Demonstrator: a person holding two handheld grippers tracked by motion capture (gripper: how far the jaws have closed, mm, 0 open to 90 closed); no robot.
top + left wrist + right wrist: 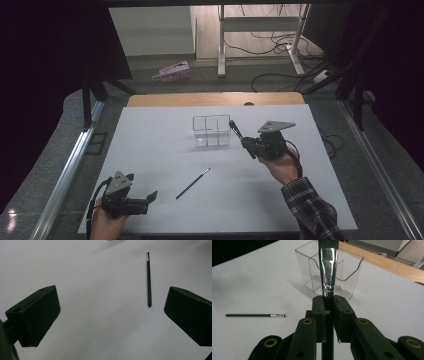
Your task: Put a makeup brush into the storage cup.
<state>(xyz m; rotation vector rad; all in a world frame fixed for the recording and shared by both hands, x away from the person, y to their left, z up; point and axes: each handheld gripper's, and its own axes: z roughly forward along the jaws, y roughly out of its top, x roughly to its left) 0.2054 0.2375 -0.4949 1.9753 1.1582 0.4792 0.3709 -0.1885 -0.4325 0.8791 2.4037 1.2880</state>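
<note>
Halfway, by the look; right gripper (pixel 243 139) clamped on a flat brush (pixel 328 270), bristles up, just beside the clear holder (pixel 211 131); holder empty; thin brush (pixel 192 183) lying flat, well short of the holder; left gripper (pixel 150 197) near it, gaping wide, holding nothing.

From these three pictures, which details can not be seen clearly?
- Flat brush: bristle tip cut off by the right gripper view's top edge; handle hidden between the right gripper jaws.
- Thin brush: tip too small in the high view.
- Clear organizer: compartment contents unclear, walls transparent.
</note>
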